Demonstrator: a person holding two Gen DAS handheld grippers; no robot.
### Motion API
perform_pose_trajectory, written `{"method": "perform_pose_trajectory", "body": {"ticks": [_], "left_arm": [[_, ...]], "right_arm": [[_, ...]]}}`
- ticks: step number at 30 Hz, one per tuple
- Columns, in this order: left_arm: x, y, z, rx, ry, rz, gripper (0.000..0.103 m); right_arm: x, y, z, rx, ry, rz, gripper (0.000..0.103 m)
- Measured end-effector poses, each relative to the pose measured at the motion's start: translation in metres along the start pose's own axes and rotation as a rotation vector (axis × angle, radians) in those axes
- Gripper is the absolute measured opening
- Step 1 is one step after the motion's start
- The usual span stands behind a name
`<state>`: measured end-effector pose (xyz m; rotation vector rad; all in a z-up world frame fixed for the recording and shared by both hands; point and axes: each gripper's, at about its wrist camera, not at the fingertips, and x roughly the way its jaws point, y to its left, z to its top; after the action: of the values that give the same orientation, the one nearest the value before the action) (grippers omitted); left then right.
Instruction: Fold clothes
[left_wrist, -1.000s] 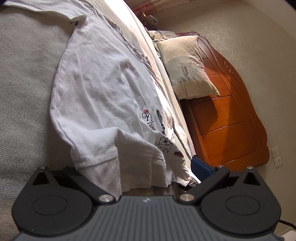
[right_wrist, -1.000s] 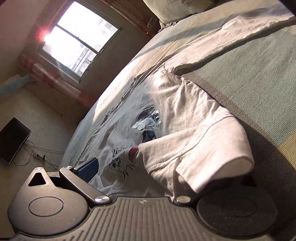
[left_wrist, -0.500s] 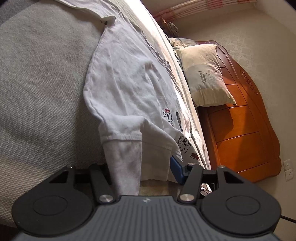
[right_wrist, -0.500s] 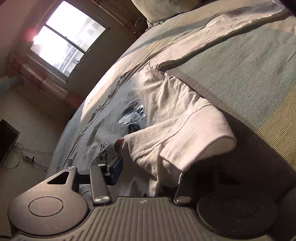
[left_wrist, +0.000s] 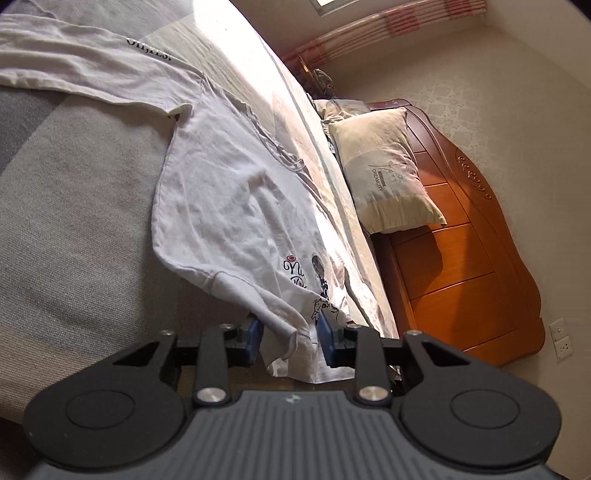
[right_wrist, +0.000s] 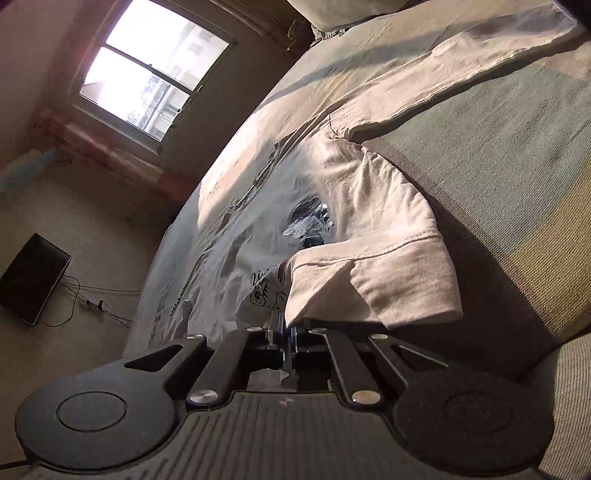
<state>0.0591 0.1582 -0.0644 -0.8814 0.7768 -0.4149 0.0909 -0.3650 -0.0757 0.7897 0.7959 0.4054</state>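
A big bed (left_wrist: 74, 221) has a grey cover, with bright sun across it. A pillow (left_wrist: 384, 173) leans on the brown wood headboard (left_wrist: 472, 266). The wall (left_wrist: 517, 92) is pale, with two sockets (left_wrist: 561, 339) low down. The window (right_wrist: 147, 74) is bright. A dark flat screen (right_wrist: 29, 277) lies on the floor (right_wrist: 74, 221) with wires (right_wrist: 92, 299) beside it
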Motion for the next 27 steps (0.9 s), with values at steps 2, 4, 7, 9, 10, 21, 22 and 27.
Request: {"method": "perform_pose_trajectory", "body": {"ticks": [2,4,7,9,10,21,22,27], "left_arm": [[-0.012,-0.004,0.009,0.049,0.006,0.067,0.031],[-0.015,-0.01,0.012,0.124,0.035,0.168,0.035],[-0.01,-0.02,0.009,0.26,0.08,0.336,0.06],[0.002,-0.034,-0.003,0.4,0.116,0.381,0.069],[0.009,-0.043,-0.01,0.482,0.13,0.4,0.07],[0.11,-0.111,-0.088,1.138,0.267,0.39,0.084],[0.116,-0.11,-0.092,1.158,0.279,0.39,0.084],[0.144,-0.106,-0.106,1.237,0.31,0.408,0.084]], "right_arm": [[-0.008,0.006,0.006,-0.056,0.041,-0.057,0.009],[-0.013,0.012,0.008,-0.153,0.098,-0.157,0.013],[-0.022,0.023,-0.001,-0.327,0.139,-0.279,0.023],[-0.02,0.04,-0.012,-0.479,0.13,-0.312,0.026],[-0.018,0.049,-0.017,-0.559,0.124,-0.327,0.03],[0.085,0.107,-0.099,-1.296,0.294,-0.235,0.045],[0.092,0.107,-0.105,-1.354,0.303,-0.239,0.045],[0.106,0.109,-0.114,-1.51,0.281,-0.219,0.044]]}}
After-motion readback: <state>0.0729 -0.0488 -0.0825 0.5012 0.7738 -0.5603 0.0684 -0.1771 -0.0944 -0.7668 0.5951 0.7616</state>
